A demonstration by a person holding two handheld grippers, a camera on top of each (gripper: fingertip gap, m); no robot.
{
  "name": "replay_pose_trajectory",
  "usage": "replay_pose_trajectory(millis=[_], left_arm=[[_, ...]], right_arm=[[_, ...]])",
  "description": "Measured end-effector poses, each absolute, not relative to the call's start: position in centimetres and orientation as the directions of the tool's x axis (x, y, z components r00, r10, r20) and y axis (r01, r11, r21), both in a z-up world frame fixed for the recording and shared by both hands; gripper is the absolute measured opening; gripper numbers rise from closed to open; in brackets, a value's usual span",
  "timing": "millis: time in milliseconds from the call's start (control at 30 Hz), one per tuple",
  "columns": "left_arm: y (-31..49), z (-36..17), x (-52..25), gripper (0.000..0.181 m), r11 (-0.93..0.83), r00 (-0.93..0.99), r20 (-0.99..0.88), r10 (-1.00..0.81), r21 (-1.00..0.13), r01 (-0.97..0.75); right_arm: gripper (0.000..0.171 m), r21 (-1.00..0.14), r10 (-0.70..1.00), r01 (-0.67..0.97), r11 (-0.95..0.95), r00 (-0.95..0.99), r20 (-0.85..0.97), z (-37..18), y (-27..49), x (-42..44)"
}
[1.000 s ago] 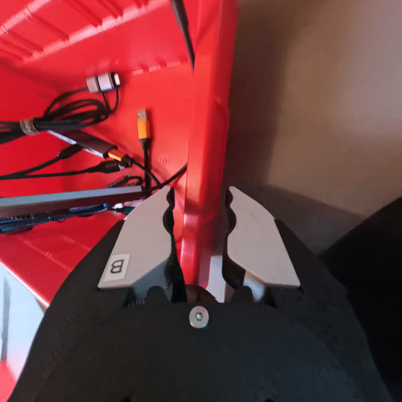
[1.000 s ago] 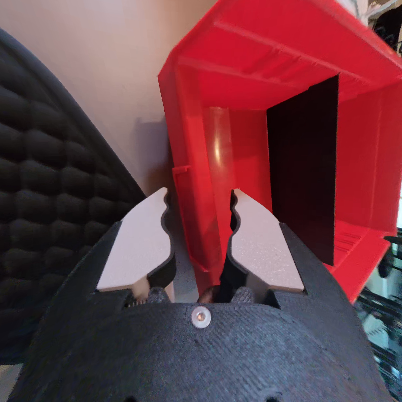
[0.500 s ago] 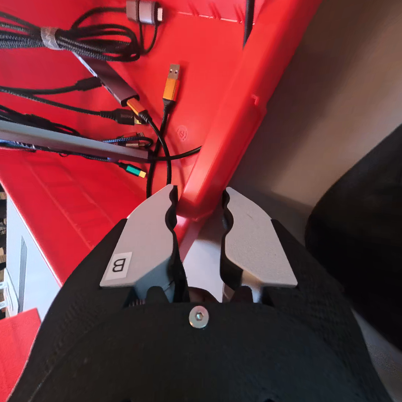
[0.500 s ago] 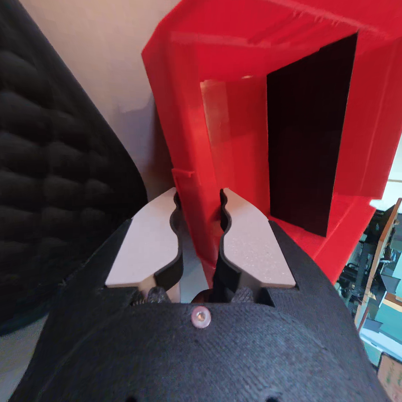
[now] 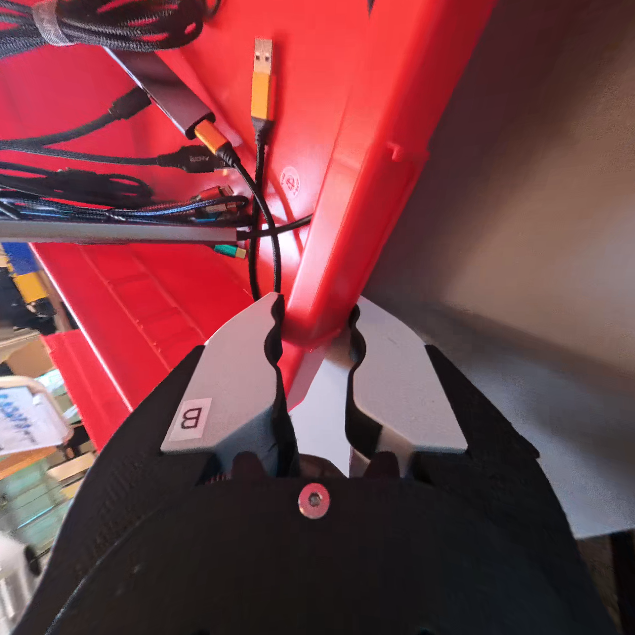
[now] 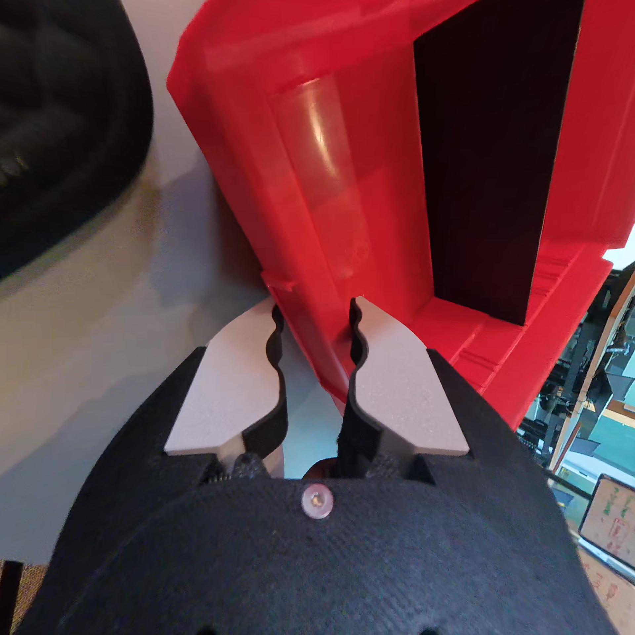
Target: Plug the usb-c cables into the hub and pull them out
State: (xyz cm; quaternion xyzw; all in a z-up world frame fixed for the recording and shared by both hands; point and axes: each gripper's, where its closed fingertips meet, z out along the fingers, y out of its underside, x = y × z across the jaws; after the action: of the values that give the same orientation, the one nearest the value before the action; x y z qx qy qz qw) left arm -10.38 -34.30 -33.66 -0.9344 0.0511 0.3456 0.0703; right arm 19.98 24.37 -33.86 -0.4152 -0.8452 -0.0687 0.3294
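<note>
Left gripper [image 5: 314, 309] is clamped on the rounded corner rim of the red bin [image 5: 350, 192], one finger inside the bin wall and the other outside it. There's a white sticker [image 5: 190, 417] with a single letter on the inside finger, that's about the only clean writing on the tool itself.

Moving out from there, the left wrist view looks into the bin. A dark grey hub [image 5: 165, 92] lies along the bin's floor near that corner, with an orange-shelled plug [image 5: 211, 135] seated in its end. Just beside it a loose orange USB plug [image 5: 261, 82] lies free, metal tip pointing away from the gripper. A black plug [image 5: 192, 159] with small printed lettering sits under the hub; too small to make out. Further in there's a tangle of braided cables [image 5: 120, 206], a teal-tipped connector [image 5: 228, 251] and a grey bar [image 5: 113, 233] crossing over them. A bundled black cable coil [image 5: 103, 24] sits at the top edge. There's also a round moulded stamp [image 5: 290, 180] in the bin plastic.

Right gripper [image 6: 314, 305] is closed on the bin's [image 6: 240, 144] rim at another corner, again one finger each side. This view shows none of the cables or the hub, just a black divider panel [image 6: 491, 154] standing in the bin and a black padded thing [image 6: 62, 113] off to the left.
</note>
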Motion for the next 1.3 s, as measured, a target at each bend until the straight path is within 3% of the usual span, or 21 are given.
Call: replay_pose_trajectory(millis=[467, 567, 700, 833, 967, 1100, 1200, 1300], left_arm=[[-40.4, -33.7, -7.6, 0.038, -0.977, 0.782, -0.623, -0.020, -0.155, -0.149], [-40.1, -33.6, -7.0, 0.043, -0.960, 0.807, -0.589, 0.047, -0.250, -0.127], [-37.9, -31.0, -5.5, 0.063, -0.848, 0.851, -0.481, 0.208, -0.523, -0.089], [-35.2, -25.4, -4.0, 0.083, -0.558, 0.884, -0.293, 0.365, -0.828, -0.043], [-32.8, -19.1, -3.0, 0.091, -0.147, 0.897, -0.052, 0.440, -0.989, 0.015], [-31.6, -14.7, -3.5, 0.096, 0.238, 0.872, 0.163, 0.462, -0.970, 0.055], [-31.9, -12.4, -4.8, 0.099, 0.547, 0.840, 0.343, 0.421, -0.834, 0.066], [-32.5, -11.6, -6.5, 0.104, 0.692, 0.822, 0.467, 0.327, -0.711, 0.129]], right_arm=[[0.038, -0.146, 0.705, 0.814, 0.562, -0.379, 0.600, -33.9, 27.9, 26.1], [0.056, -0.251, 0.757, 0.801, 0.543, -0.338, 0.559, -33.2, 27.2, 25.8], [0.077, -0.506, 0.839, 0.700, 0.505, -0.259, 0.479, -29.3, 24.6, 23.9], [0.106, -0.819, 0.916, 0.411, 0.401, -0.202, 0.347, -22.6, 19.8, 20.3], [0.132, -0.965, 0.942, -0.042, 0.257, -0.213, 0.260, -14.7, 13.5, 17.2], [0.135, -0.927, 0.942, -0.373, 0.030, -0.298, 0.151, -10.0, 7.8, 15.7], [0.136, -0.841, 0.948, -0.528, -0.120, -0.313, 0.061, -9.4, 5.8, 14.2], [0.135, -0.768, 0.932, -0.575, -0.280, -0.356, -0.074, -11.5, 4.9, 12.3]])
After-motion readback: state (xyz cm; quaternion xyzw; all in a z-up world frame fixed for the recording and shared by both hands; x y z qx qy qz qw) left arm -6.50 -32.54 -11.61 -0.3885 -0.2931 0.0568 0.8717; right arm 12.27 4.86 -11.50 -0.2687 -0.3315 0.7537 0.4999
